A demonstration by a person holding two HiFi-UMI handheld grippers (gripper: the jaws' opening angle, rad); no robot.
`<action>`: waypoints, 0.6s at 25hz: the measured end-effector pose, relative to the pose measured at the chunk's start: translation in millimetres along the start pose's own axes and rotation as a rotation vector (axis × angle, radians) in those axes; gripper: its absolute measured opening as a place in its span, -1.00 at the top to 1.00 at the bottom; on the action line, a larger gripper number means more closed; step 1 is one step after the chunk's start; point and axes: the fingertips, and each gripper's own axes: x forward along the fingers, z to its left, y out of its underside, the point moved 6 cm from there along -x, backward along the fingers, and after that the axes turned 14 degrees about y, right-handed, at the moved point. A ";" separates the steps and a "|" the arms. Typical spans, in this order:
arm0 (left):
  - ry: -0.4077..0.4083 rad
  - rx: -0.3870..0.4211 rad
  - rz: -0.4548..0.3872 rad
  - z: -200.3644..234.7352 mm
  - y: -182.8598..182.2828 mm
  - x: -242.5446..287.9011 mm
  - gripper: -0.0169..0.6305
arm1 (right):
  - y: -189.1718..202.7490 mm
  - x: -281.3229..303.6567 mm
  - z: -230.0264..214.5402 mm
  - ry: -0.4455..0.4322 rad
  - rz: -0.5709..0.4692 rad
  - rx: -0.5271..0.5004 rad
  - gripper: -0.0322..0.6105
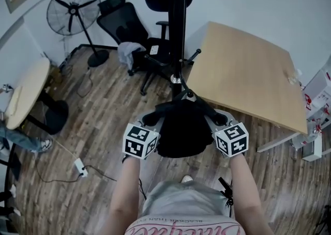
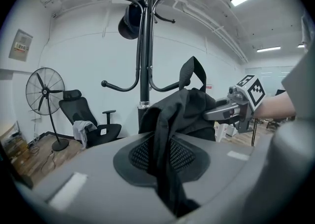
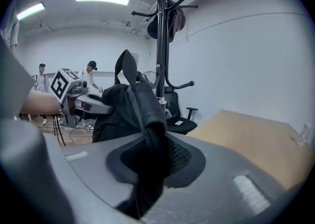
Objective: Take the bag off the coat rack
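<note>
A black bag hangs between my two grippers, just in front of the black coat rack. On its left side my left gripper is shut on a fold of the bag's cloth. The right gripper grips the other side, with bag cloth pinched in its jaws. The strap loop stands up above the bag, beside a lower hook of the rack and seemingly clear of it. Each gripper shows in the other's view: right gripper, left gripper.
A dark item hangs from the rack's top hooks. Behind the rack stand a black office chair and a floor fan. A tilted wooden tabletop lies right of the rack, a round table at the left. Two people stand far off.
</note>
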 end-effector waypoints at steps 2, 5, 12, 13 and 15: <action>0.019 0.021 -0.005 -3.5 -4.2 -6.5 0.74 | -3.1 -11.0 5.5 0.032 -0.006 0.011 0.69; 0.044 0.052 -0.014 -7.5 -12.0 -16.0 0.74 | -9.7 -26.2 13.9 0.084 -0.020 0.022 0.70; 0.112 0.117 -0.040 -16.9 -33.2 -34.4 0.75 | -23.2 -61.1 31.6 0.198 -0.046 0.049 0.69; 0.122 0.123 -0.045 -18.7 -35.4 -35.7 0.75 | -24.2 -65.9 33.2 0.216 -0.050 0.055 0.70; 0.138 0.133 -0.053 -21.8 -38.6 -37.8 0.75 | -25.7 -75.0 37.1 0.251 -0.055 0.064 0.70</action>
